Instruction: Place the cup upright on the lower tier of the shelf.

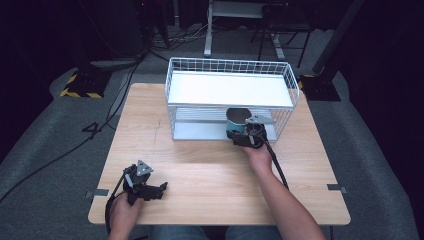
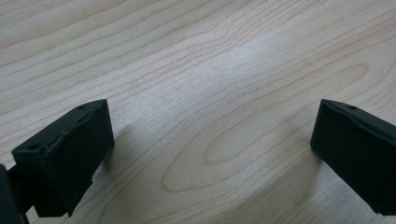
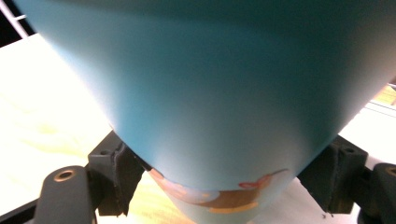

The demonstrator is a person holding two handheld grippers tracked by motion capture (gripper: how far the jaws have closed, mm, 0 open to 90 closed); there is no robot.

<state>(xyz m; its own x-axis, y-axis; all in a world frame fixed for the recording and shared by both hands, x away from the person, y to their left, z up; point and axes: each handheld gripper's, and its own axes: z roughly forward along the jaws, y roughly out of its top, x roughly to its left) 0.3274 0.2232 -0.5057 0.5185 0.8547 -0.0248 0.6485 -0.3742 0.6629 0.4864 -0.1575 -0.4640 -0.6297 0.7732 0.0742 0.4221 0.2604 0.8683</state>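
A teal cup point(image 1: 236, 120) with an orange-and-red pattern near its base point(image 3: 205, 93) is held at the front of the wire rack's lower shelf point(image 1: 200, 131). My right gripper point(image 1: 239, 133) is shut on the cup low down, one black pad point(image 3: 116, 170) on each side of it. My left gripper point(image 1: 159, 189) lies low at the table's near left corner. Its jaws stand wide apart point(image 2: 212, 144) over bare wood with nothing between them.
The white wire rack point(image 1: 230, 65) stands at the back middle of the wooden table point(image 1: 200, 165), its upper shelf point(image 1: 230, 89) bare. Beyond the table on the grey floor are cables, a yellow-and-black striped base point(image 1: 77, 87) and furniture legs point(image 1: 207, 35).
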